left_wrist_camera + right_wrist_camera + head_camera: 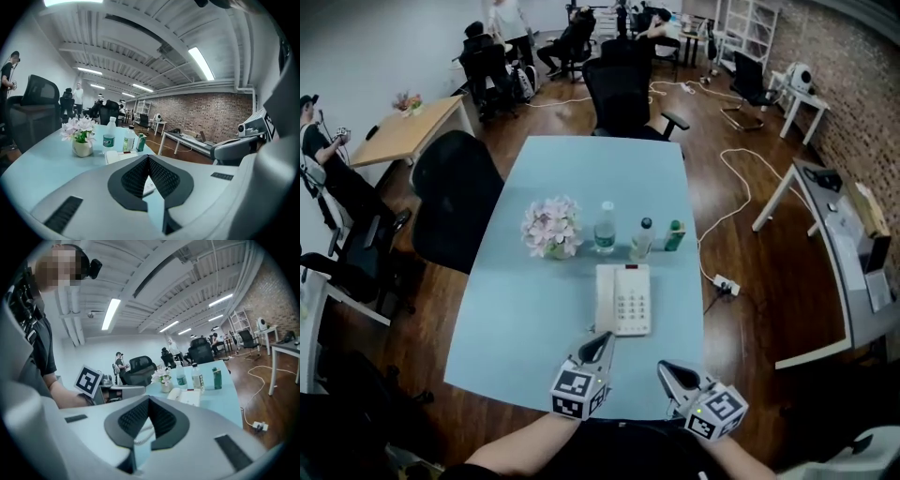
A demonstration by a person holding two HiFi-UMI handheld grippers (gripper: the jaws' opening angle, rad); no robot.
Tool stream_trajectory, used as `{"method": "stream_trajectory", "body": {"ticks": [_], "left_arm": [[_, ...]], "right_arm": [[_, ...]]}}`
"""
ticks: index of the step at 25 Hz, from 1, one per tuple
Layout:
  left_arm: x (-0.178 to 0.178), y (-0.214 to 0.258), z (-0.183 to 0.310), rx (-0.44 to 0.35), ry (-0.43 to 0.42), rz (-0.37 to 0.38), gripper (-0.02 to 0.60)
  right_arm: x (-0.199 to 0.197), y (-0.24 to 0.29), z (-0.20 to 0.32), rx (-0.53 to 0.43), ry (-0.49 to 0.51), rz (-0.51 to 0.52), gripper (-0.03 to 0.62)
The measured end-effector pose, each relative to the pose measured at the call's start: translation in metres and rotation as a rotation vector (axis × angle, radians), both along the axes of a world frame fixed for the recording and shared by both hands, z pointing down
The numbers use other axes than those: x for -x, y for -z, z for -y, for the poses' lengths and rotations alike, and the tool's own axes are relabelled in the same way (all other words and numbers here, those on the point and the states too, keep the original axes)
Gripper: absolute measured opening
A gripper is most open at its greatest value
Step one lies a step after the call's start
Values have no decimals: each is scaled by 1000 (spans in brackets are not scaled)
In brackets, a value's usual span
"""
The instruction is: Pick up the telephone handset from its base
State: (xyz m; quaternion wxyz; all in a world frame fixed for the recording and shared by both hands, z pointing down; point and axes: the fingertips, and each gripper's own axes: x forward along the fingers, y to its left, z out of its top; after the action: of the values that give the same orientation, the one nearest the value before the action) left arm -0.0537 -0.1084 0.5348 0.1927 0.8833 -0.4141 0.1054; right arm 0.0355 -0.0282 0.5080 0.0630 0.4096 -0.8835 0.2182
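Note:
A white telephone (630,300) lies on the light-blue table (525,319), with its handset (607,298) resting along the left side of the base. My left gripper (600,345) is shut and empty, its tip just short of the phone's near edge. My right gripper (668,371) is also shut and empty, further back and to the right of the phone. In the left gripper view the jaws (148,159) meet in front of the phone (119,155). In the right gripper view the closed jaws (149,401) point towards the phone (190,397), and its coiled cord (143,434) shows below them.
Beyond the phone stand a vase of pale flowers (551,228), two plastic bottles (605,228) (642,239) and a green carton (675,235). Black office chairs (455,197) (619,94) flank the table. A power strip (725,284) and cable lie on the wooden floor to the right.

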Motion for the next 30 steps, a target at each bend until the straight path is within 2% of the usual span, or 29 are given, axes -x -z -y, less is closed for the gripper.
{"method": "stream_trajectory", "body": {"ticks": [7,13,14,15,18,22,24,25,30], "left_arm": [[7,-23,38,54,10,65,0],[14,-45,80,93,81,102,2],[15,-49,88,105,96,103,31],[17,-54,95,119,111,105,124],[22,-70,118,153,156,136,149],[22,-94,146,205,203,183,255],[16,-105,159,227,216,197,263],[13,-110,165,238,220,204,289],[-3,-135,176,285,233,246,293]], "right_arm": [[0,-1,21,15,-34,0,15],[3,-2,44,21,13,6,14],[5,-4,47,30,27,7,15],[6,-6,50,39,39,9,15],[10,-13,59,63,70,11,15],[13,-9,79,57,101,15,15],[14,-4,90,41,105,29,15],[13,-2,93,36,108,35,15],[5,-6,90,50,129,25,15]]}}
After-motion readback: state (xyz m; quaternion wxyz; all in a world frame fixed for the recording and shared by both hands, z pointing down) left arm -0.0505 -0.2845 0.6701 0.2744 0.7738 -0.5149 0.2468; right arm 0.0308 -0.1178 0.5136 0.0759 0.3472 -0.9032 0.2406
